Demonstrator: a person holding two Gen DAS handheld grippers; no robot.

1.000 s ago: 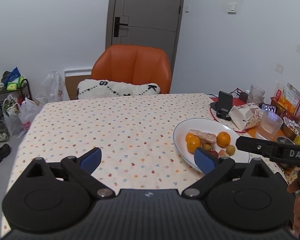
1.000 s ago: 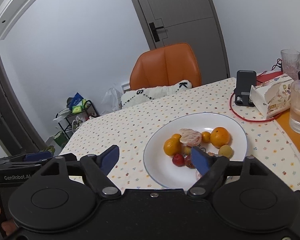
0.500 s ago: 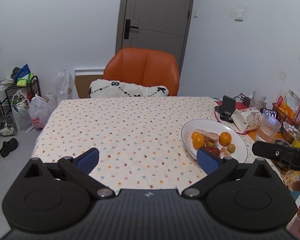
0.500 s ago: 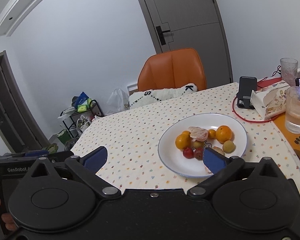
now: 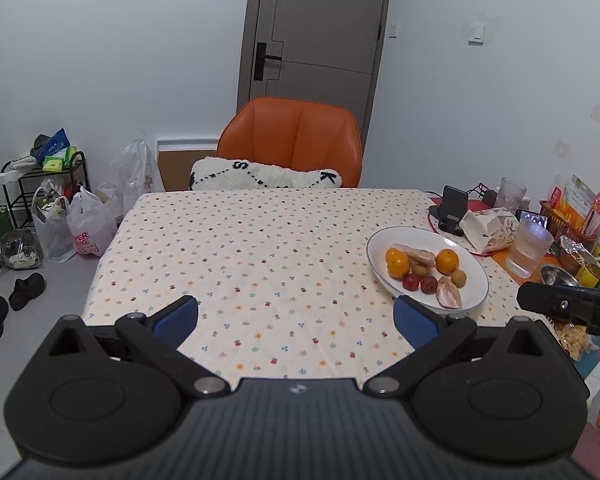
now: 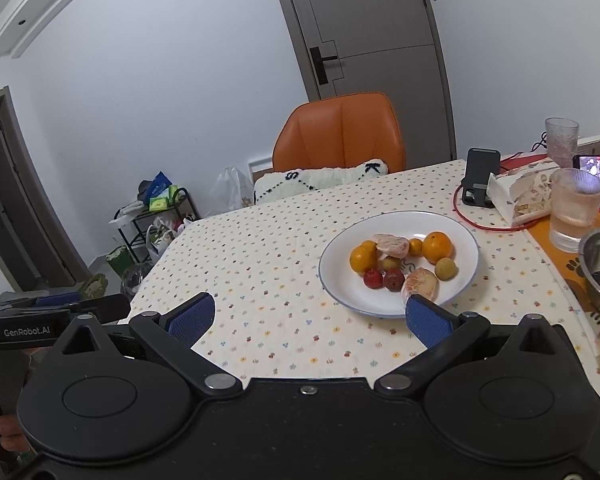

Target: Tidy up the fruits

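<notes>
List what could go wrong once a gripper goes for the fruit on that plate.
1. The fruit is bunched together on the white plate; jaws closing on one orange would probably nudge its neighbours, and the round ones may roll.
2. The peeled citrus piece looks soft and could get squashed.
3. A glass of water stands just right of the plate; a wide swing might tip it.

Glossy white plate (image 6: 466, 240), matt printed cloth (image 6: 260, 256)
</notes>
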